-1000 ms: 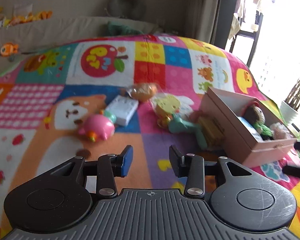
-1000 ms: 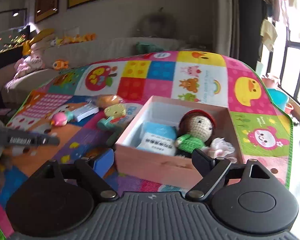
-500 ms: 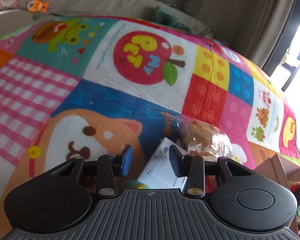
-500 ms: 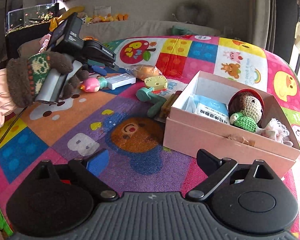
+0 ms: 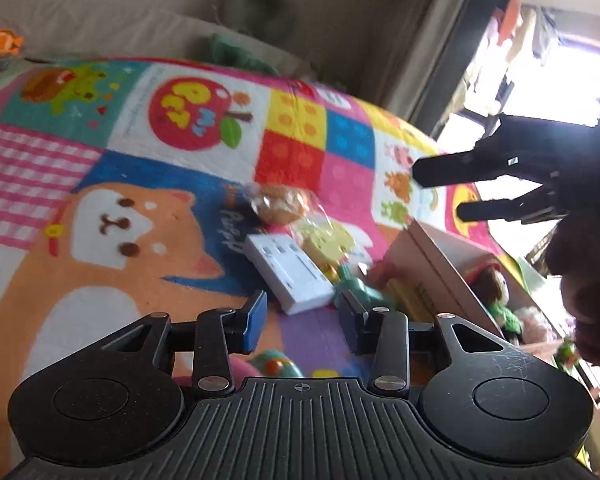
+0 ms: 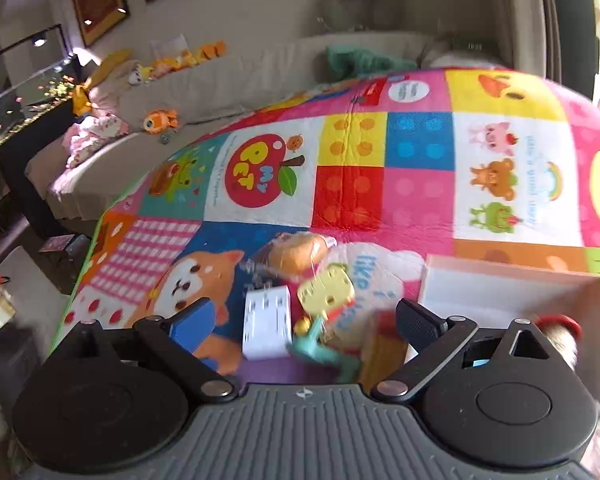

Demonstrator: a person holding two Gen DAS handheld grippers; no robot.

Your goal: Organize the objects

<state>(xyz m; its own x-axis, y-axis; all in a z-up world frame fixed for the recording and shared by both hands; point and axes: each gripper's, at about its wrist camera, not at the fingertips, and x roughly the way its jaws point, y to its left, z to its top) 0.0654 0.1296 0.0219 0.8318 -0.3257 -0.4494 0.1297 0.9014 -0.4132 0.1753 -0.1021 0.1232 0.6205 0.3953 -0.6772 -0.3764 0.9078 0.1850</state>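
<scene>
Crowding is the risk: the white box, yellow toy and teal toy lie touching beside the pink box, so closing on one may drag its neighbours. Left gripper hovers over the playmat, jaws partly apart, empty. Right gripper is spread wide, seemingly empty; blur hides contact.
</scene>
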